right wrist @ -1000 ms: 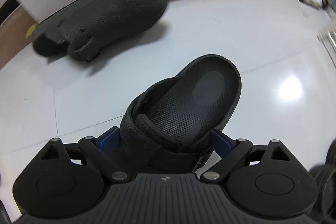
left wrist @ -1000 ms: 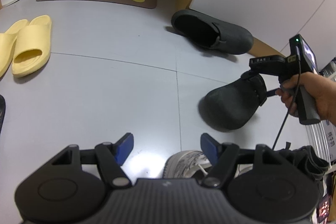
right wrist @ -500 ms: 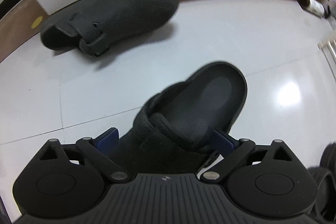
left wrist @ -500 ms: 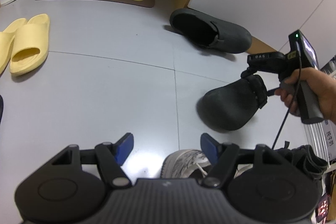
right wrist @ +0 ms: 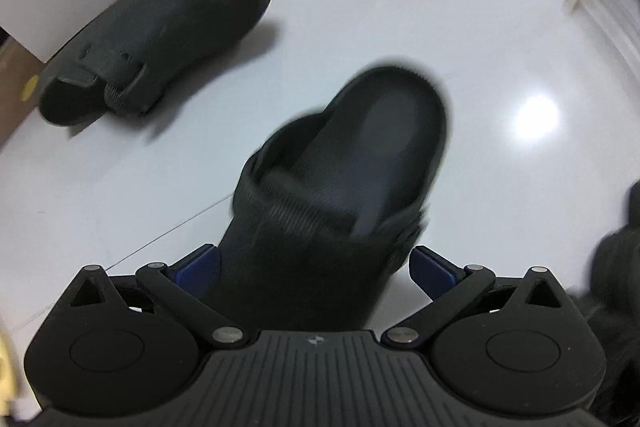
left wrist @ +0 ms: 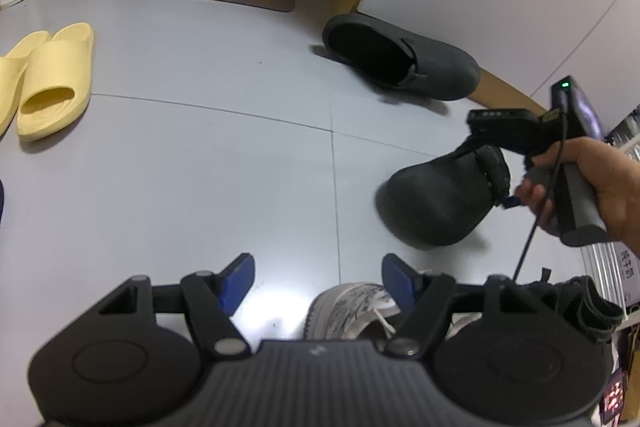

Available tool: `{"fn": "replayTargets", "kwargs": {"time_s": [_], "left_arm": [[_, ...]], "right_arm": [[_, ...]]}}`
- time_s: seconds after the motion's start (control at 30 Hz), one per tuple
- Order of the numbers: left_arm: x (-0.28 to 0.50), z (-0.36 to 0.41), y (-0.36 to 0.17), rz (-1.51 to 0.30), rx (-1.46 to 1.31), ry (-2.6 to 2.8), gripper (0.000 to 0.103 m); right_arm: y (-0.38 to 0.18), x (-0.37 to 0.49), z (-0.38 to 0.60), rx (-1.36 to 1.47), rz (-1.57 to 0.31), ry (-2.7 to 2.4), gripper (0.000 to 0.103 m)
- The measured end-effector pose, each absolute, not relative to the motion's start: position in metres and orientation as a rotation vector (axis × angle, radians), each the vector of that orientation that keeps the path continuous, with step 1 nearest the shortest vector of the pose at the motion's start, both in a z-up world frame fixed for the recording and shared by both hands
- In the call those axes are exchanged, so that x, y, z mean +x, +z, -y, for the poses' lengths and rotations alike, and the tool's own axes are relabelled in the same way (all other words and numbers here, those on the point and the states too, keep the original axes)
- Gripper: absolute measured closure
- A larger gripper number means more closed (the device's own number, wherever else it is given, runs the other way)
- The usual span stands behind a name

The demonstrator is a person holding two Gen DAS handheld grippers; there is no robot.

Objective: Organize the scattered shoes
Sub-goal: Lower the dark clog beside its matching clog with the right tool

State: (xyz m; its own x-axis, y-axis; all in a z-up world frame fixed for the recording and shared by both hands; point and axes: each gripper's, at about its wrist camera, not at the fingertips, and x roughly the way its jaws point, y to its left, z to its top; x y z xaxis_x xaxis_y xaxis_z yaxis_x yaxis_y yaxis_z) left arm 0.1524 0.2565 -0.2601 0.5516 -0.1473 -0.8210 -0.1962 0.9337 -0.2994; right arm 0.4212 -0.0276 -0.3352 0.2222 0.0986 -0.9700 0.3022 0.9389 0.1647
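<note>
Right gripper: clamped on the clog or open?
Open. Right gripper jaws stand wide; a gap shows between one blue pad and the black clog.

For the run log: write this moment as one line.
right tongs: open around near black clog | left tongs: open, empty | second black clog: by wall

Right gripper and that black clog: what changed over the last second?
The right gripper let go: its blue fingers, earlier tight on the near clog, now stand clear of it. The clog sits on the floor. Unchanged: the left gripper open, the far clog and yellow slides.
</note>
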Motion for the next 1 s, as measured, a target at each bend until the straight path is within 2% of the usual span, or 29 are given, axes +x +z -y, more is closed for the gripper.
{"fn": "replayTargets", "kwargs": {"time_s": [0.13,0.27,0.57,1.0], "left_arm": [[0.152,-0.256,-0.261,-0.994,-0.387,0.035,0.03],[0.156,-0.25,-0.261,-0.997,-0.382,0.025,0.03],[0.161,-0.23,-0.263,-1.002,-0.359,0.007,0.031],[0.157,-0.238,-0.264,-0.995,-0.376,0.031,0.031]], "right_arm": [[-0.339,0.427,0.031,0.319,-1.342,-0.05,0.001],[-0.336,0.429,0.031,0.2,-1.336,0.1,0.011],[-0.33,0.428,0.033,-0.041,-1.365,0.363,0.015],[-0.311,0.418,0.009,-0.29,-1.288,0.502,0.017]]}}
